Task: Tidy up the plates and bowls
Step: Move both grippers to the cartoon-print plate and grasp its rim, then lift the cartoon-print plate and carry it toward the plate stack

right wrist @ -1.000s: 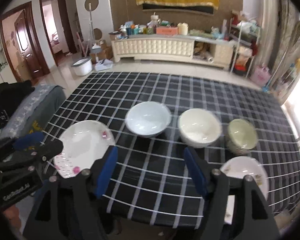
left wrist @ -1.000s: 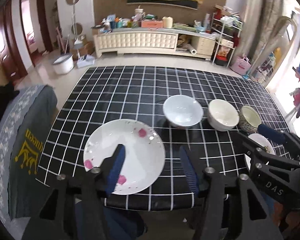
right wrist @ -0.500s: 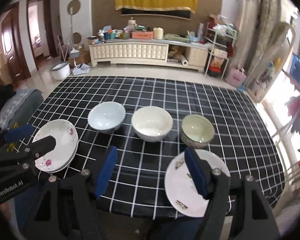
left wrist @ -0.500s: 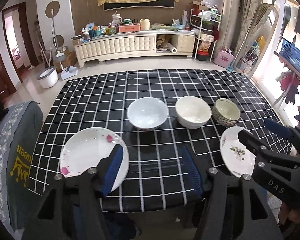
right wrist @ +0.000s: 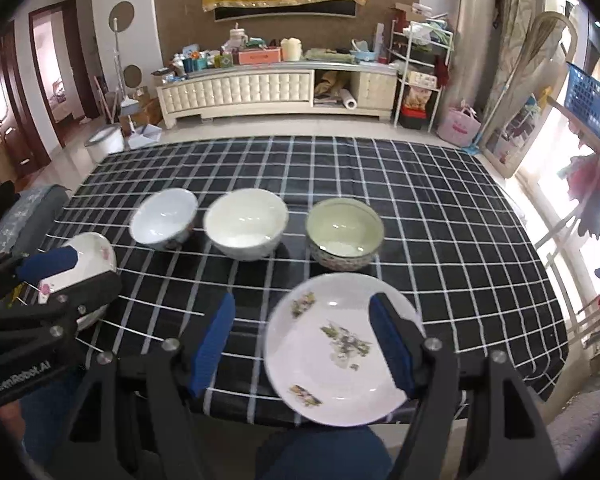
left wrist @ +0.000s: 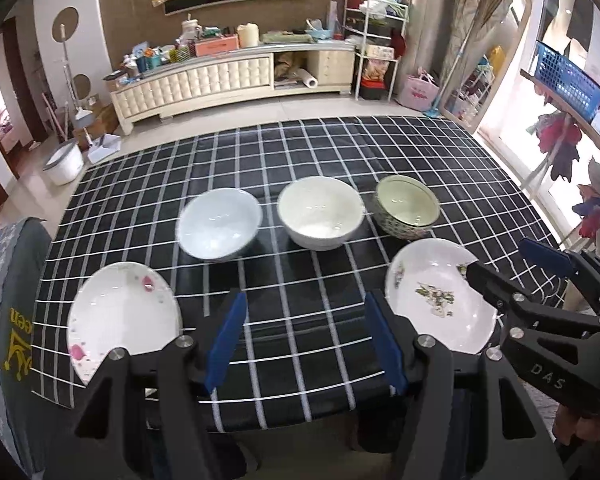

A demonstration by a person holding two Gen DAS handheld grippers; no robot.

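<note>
From my right wrist view the left gripper [right wrist: 56, 276] covers most of the pink-flowered plate [right wrist: 96, 252]. I see three bowls in a row beyond the green-sprigged plate [right wrist: 332, 344]: the patterned bowl [right wrist: 344, 236] nearest it, the cream bowl [right wrist: 246, 228] and pale blue bowl [right wrist: 164, 220] further left. My right gripper [right wrist: 300, 340] hangs spread and empty over this plate's left half; the left one is likewise spread, holding nothing.
</note>
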